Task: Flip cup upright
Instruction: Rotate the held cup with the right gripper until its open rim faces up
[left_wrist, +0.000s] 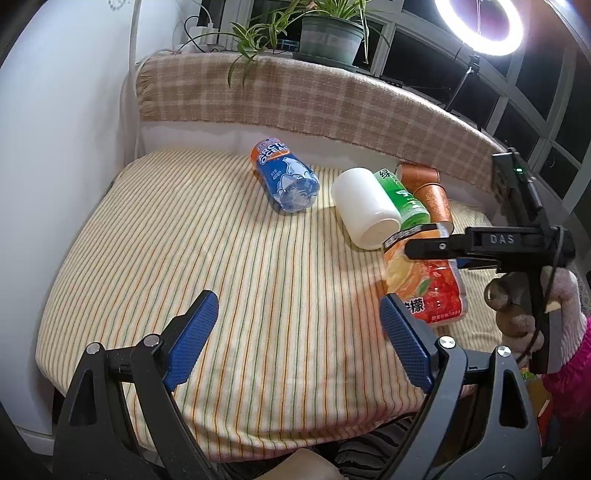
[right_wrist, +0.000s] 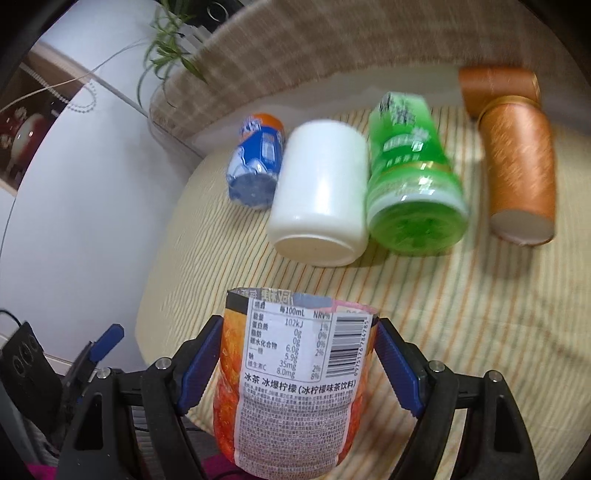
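Note:
My right gripper (right_wrist: 299, 354) is shut on a red-and-orange iced-tea cup (right_wrist: 291, 380) cut from a bottle, its open rim pointing away from the camera. In the left wrist view this cup (left_wrist: 430, 284) stands at the right of the striped cloth, with the right gripper (left_wrist: 424, 243) clamped near its top. My left gripper (left_wrist: 299, 332) is open and empty above the cloth's front. A white cup (left_wrist: 365, 208) (right_wrist: 321, 192), a green cup (left_wrist: 404, 201) (right_wrist: 413, 181), a blue cup (left_wrist: 286, 177) (right_wrist: 256, 158) and two copper tubes (left_wrist: 432, 195) (right_wrist: 517, 162) lie on their sides.
A striped cloth (left_wrist: 221, 258) covers the table. A plaid cloth (left_wrist: 295, 103) drapes the raised ledge behind, with a potted plant (left_wrist: 328, 37) on it. A ring light (left_wrist: 480, 22) stands at the back right. A white wall (left_wrist: 55, 110) is at the left.

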